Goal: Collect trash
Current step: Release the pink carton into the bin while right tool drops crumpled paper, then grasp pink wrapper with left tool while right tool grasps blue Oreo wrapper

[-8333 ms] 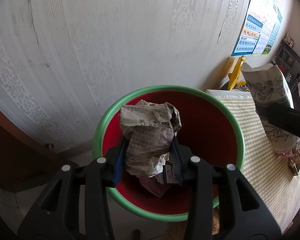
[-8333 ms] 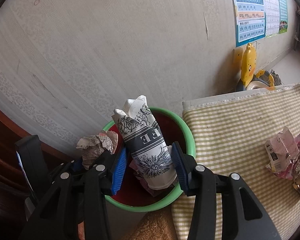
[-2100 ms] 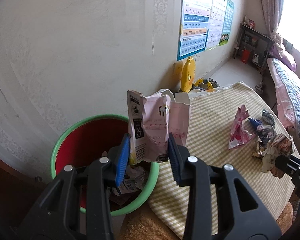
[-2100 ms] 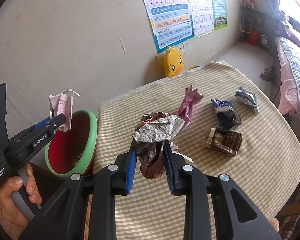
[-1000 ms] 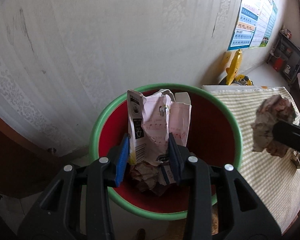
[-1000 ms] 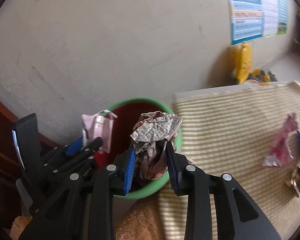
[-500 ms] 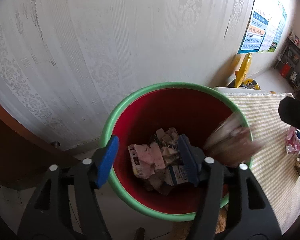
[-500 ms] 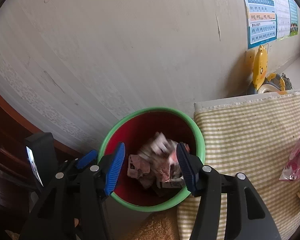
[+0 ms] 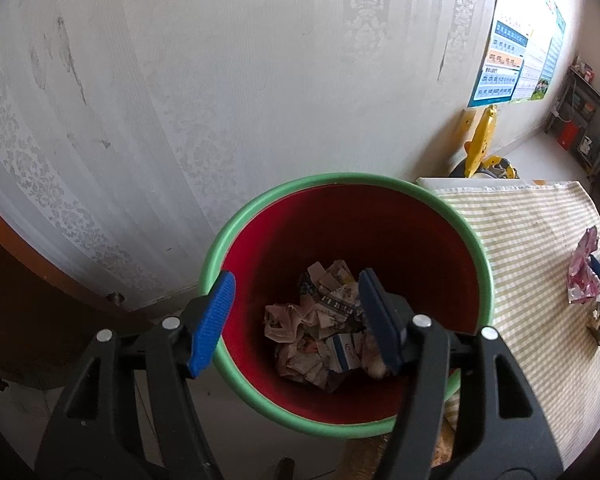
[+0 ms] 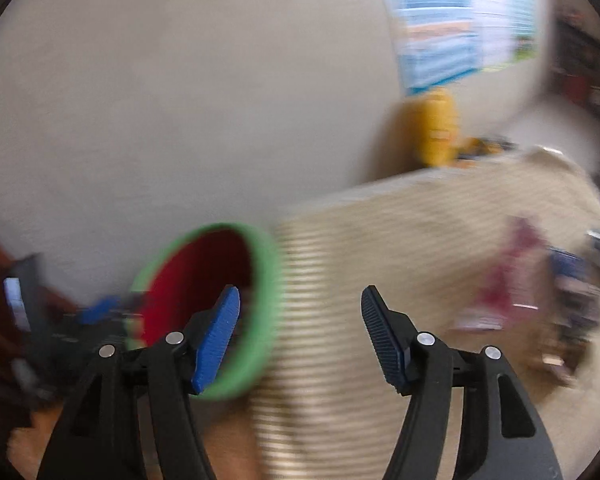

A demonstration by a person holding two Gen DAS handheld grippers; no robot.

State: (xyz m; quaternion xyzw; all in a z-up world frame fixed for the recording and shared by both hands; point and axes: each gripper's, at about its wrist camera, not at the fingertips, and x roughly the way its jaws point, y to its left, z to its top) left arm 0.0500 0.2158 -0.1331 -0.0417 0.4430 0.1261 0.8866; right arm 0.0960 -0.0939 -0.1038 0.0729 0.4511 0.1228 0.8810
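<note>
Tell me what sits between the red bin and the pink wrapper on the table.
Only bare checked tablecloth. The left wrist view shows it clearly: nothing lies on the stretch from the bin to the pink wrapper. The right wrist view is too blurred to add anything.

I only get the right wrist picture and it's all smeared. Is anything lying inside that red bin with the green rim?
Observer: Yes, the left wrist view looks straight into the red bin: crumpled paper and wrappers lie piled at its bottom.
Operator: Is the other clamp holding something?
Observer: No. The left gripper hangs open over the bin, nothing between its pads.
Operator: Any litter left on the checked cloth?
Observer: A pink wrapper lies sharp there near the right edge, beside darker scraps.
</note>
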